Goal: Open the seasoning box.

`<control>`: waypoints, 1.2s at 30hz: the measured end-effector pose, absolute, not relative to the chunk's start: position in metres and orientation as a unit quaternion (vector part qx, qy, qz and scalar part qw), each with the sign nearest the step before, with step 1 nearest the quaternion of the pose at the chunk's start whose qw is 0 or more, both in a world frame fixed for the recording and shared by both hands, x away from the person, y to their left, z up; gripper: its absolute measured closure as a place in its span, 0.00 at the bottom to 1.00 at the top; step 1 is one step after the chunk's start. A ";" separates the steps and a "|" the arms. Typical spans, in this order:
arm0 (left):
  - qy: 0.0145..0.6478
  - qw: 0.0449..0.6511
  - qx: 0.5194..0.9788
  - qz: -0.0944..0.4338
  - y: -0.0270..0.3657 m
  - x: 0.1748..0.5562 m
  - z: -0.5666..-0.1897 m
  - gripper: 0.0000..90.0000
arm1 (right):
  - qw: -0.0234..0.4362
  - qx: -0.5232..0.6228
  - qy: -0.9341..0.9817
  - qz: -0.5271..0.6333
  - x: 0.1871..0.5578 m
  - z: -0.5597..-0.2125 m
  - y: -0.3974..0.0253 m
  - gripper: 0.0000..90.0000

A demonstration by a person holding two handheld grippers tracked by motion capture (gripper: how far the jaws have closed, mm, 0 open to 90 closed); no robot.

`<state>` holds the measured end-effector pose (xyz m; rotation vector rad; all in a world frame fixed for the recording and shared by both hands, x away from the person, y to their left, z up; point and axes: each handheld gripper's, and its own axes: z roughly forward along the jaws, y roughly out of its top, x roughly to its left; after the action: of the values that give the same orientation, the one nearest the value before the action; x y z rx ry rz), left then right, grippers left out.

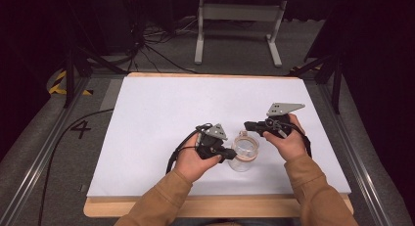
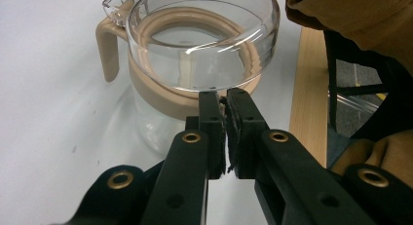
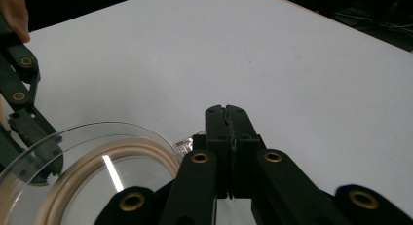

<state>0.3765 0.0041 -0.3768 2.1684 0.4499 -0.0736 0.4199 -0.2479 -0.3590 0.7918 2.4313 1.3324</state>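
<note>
White table (image 1: 161, 108) is carrying a clear glass jug (image 1: 244, 151) with a beige collar, sitting near the front edge between both hands. Left gripper (image 1: 229, 152) is touching the jug's left side, jaws pressed together at the rim; a bite on the glass lip looks possible, can't confirm. Right gripper (image 1: 248, 124) is hanging just beyond the rim on the far right, jaws together, holding nothing. Looks like steadying; next probably needs the right jaws opening onto the rim tab.

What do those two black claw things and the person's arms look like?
Each black gripper, left and right, has two flat jaws with brass-coloured rivets. A grey three-cornered plate with small holes sits on top of each, and a black cable trails from the left one. The person wears tan-brown long sleeves.
</note>
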 end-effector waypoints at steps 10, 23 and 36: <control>0.184 0.467 0.865 -0.017 0.007 0.377 -0.372 0.97 | 0.147 0.277 0.814 0.488 0.379 -0.354 -0.278 1.00; 0.180 0.517 0.837 -0.010 0.009 0.390 -0.360 0.99 | 0.154 0.334 0.793 0.485 0.342 -0.378 -0.327 1.00; 0.207 0.558 0.803 -0.016 0.013 0.412 -0.360 0.97 | 0.153 0.362 0.790 0.470 0.325 -0.391 -0.342 1.00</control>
<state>0.4119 0.0132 -0.3597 1.8948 0.4882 -0.0374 0.3254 -0.3420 -0.3908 1.0372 2.2665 1.3475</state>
